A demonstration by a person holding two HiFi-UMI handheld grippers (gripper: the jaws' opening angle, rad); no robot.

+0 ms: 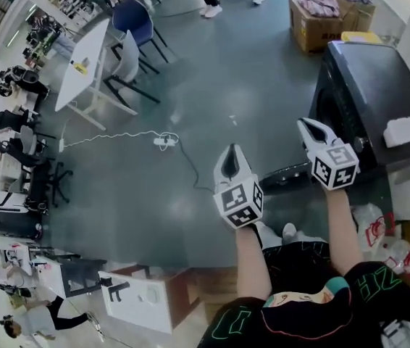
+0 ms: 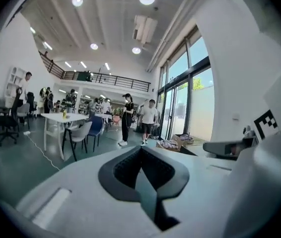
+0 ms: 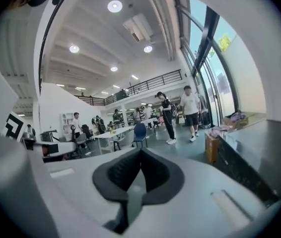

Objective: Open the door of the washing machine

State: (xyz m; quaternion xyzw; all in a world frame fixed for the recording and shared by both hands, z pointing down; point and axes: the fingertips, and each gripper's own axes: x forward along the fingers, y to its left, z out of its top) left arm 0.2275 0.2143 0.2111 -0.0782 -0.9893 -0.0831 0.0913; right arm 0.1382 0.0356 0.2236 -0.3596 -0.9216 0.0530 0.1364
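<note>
The dark washing machine stands at the right of the head view, and its top also fills the right edge of the right gripper view. A dark rounded panel, apparently its door, sticks out low from the front. My right gripper is held up in front of the machine's front, shut and empty. My left gripper hovers further left over the floor, touching nothing, its jaws also shut with nothing between them. Both point roughly level into the room.
A white block lies on the machine's top. A cardboard box of clothes stands beyond it. A power strip with its cable lies on the floor, with a white table and chairs further left. People walk at the far end.
</note>
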